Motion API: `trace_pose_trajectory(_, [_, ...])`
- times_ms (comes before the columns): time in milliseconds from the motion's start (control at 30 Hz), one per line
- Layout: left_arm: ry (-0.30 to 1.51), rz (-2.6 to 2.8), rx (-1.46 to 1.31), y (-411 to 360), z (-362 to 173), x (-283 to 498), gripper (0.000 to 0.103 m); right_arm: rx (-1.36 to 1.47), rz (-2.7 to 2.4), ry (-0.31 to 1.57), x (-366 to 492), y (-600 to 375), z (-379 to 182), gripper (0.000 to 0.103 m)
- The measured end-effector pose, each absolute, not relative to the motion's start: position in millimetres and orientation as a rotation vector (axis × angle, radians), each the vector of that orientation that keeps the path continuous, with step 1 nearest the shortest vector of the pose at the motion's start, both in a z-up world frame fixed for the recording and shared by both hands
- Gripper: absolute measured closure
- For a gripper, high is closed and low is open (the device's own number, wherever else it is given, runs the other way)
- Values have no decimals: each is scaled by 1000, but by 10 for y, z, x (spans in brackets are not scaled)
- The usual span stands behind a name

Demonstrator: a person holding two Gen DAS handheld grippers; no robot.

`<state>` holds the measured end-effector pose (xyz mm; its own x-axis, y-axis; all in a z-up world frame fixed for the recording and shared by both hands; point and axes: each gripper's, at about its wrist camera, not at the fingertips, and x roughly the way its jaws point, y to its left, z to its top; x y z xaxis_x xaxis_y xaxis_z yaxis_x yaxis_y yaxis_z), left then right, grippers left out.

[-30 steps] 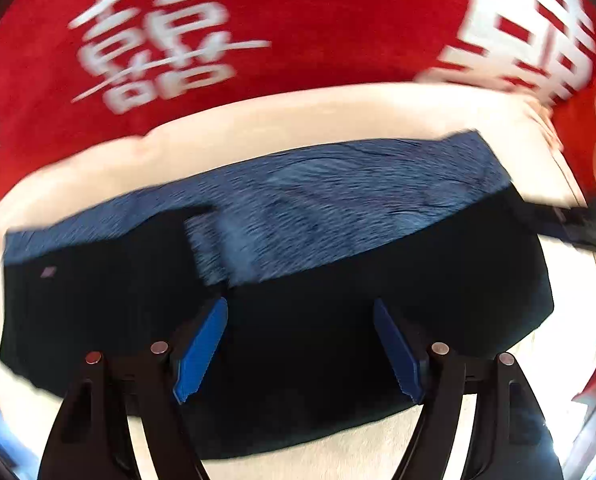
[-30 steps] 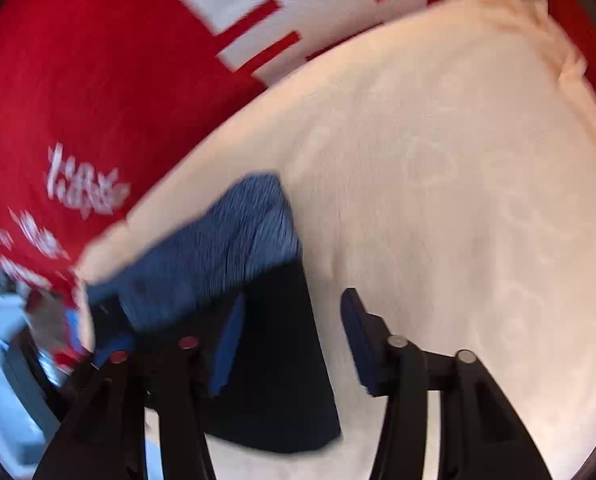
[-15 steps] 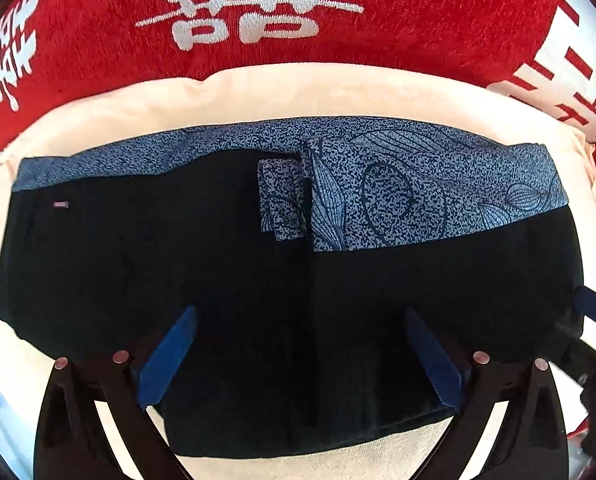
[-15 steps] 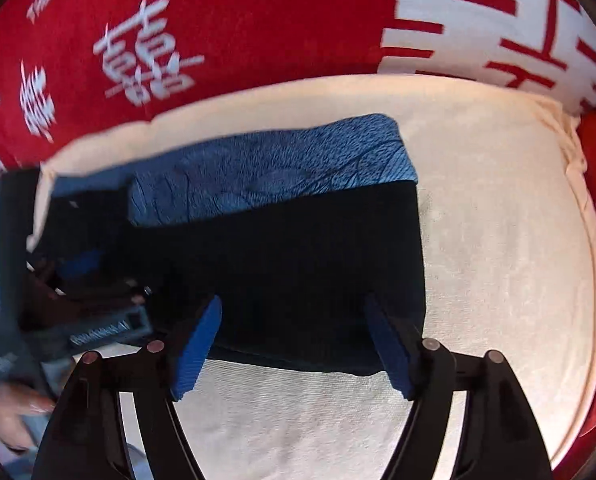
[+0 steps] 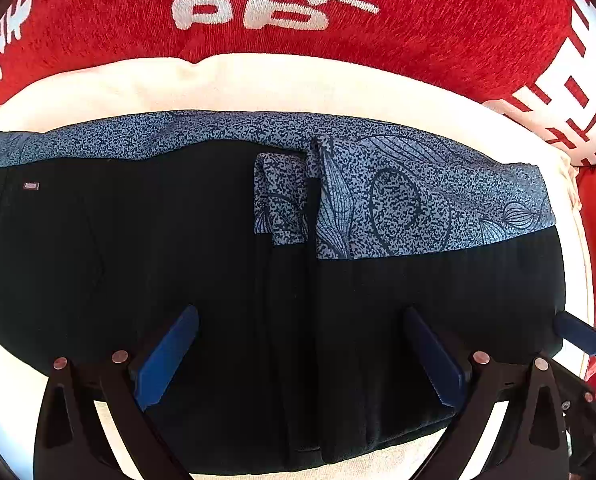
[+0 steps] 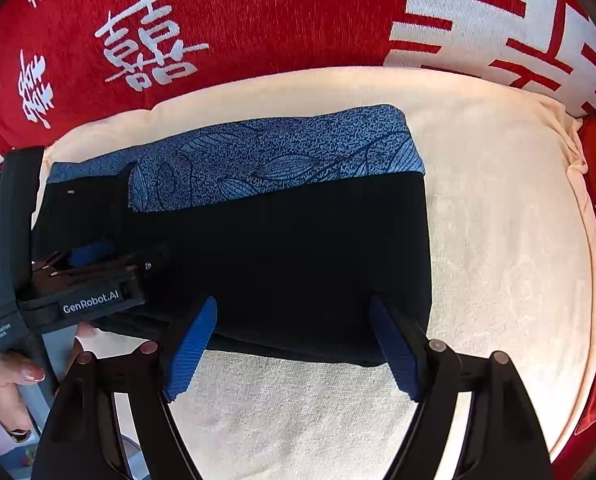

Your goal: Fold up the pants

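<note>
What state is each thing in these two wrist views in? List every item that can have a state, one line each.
Pants: folded into a flat bundle, lying on the cream towel, blue patterned band along the far edge.
Left gripper: open, over the pants, holding nothing.
Right gripper: open, at the pants' near edge, holding nothing.
Cream towel: spread flat under the pants.
Red blanket: spread out beneath the towel.

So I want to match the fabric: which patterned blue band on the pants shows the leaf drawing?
The wide right-hand band, beside the small folded flap; the thin left-hand strip is only speckled.
</note>
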<state>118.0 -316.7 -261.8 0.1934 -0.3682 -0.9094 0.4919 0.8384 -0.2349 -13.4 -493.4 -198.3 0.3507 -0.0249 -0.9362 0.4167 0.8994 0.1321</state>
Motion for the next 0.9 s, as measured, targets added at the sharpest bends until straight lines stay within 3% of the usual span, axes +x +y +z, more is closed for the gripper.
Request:
trace_pose_trajectory(433, [1205,-533,108,-2778,-2323,1154,0,357,-289,1183,-7,-4776,-1837,22])
trace_pose_trajectory(767, [1227,-367,95,-1980,-2456,1317,0,-19,-20,1164,428,-3694,-1943,22])
trace_pose_trajectory(800, [1226,-362,90,-1918,-2467,1322,0,-86,-8,1164,478,-3581,-1991,24])
trace_pose_trajectory(867, [1231,-351,78,-1847,-2493,1334,0,-196,4,1185,538,-3425,-2113,45])
trace_pose_trajectory(900, [1232,-348,70,-1807,-2498,1335,0,-203,29,1198,535,-3388,-2147,68])
